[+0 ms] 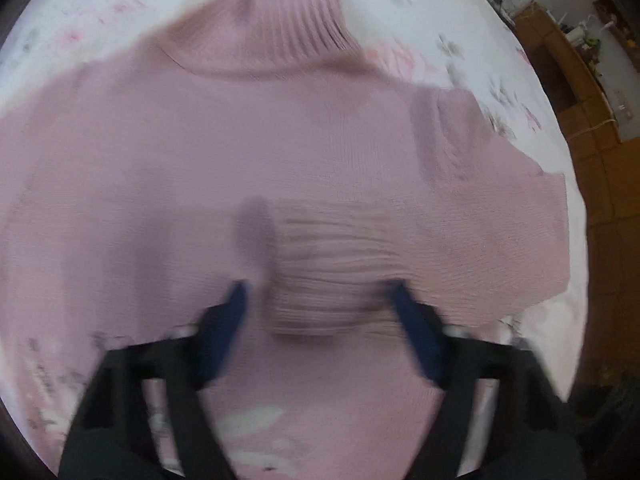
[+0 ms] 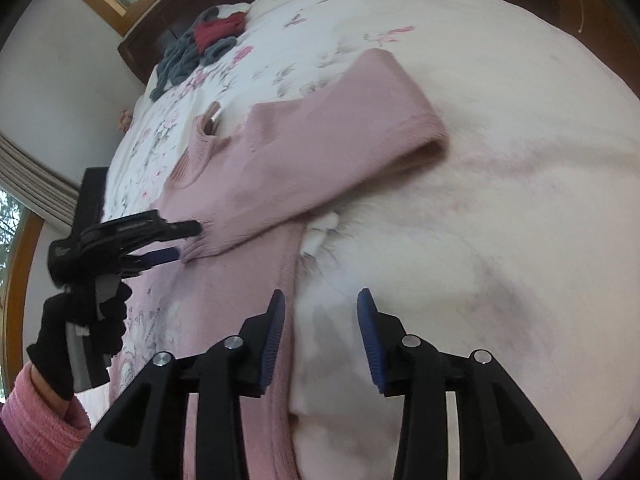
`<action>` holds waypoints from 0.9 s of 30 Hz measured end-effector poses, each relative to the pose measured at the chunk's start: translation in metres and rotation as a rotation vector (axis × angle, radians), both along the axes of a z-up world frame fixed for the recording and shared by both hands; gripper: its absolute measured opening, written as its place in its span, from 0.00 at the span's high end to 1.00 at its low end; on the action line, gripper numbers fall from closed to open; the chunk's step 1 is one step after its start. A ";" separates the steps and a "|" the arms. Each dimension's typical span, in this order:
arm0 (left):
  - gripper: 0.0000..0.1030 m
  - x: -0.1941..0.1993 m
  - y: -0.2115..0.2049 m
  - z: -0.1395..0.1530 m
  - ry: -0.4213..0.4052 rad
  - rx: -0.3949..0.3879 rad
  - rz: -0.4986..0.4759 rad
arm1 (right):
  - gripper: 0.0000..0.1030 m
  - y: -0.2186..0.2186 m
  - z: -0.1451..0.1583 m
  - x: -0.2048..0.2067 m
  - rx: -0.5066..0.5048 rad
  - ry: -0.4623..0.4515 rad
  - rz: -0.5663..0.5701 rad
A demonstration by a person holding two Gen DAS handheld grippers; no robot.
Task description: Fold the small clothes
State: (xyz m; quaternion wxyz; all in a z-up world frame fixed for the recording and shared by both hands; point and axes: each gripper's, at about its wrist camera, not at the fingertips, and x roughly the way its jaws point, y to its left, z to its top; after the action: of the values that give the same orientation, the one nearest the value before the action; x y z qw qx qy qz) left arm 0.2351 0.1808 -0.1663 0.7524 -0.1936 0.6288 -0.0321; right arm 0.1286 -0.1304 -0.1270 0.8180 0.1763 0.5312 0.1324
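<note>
A: What's the surface on my feed?

B: I see a bed (image 2: 500,128) with a white floral cover, pink and grey flowers. A pink sweater (image 1: 248,152) lies spread directly on it, one sleeve (image 2: 320,152) folded across the body.

A: Anything else on it?

B: I see a heap of grey and red clothes (image 2: 200,48) at the far edge, well apart from the sweater.

We see the sweater (image 2: 256,160) flat on the bed (image 2: 500,160), sleeve (image 2: 340,132) folded across its body, left tool (image 2: 188,240) at the cuff (image 2: 200,240), right tool (image 2: 320,316) over sweater's edge, clothes pile (image 2: 200,48) behind, nr headboard.
</note>
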 end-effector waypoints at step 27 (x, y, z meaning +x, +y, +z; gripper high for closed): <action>0.90 -0.025 0.144 0.104 -0.273 0.171 0.170 | 0.55 0.018 0.020 0.067 0.024 -0.016 -0.041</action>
State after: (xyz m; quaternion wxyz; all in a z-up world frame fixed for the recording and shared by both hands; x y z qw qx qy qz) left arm 0.2105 0.3250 -0.0626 0.8445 -0.1753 0.5025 0.0594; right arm 0.1961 -0.1128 -0.1074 0.8225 0.1959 0.5195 0.1232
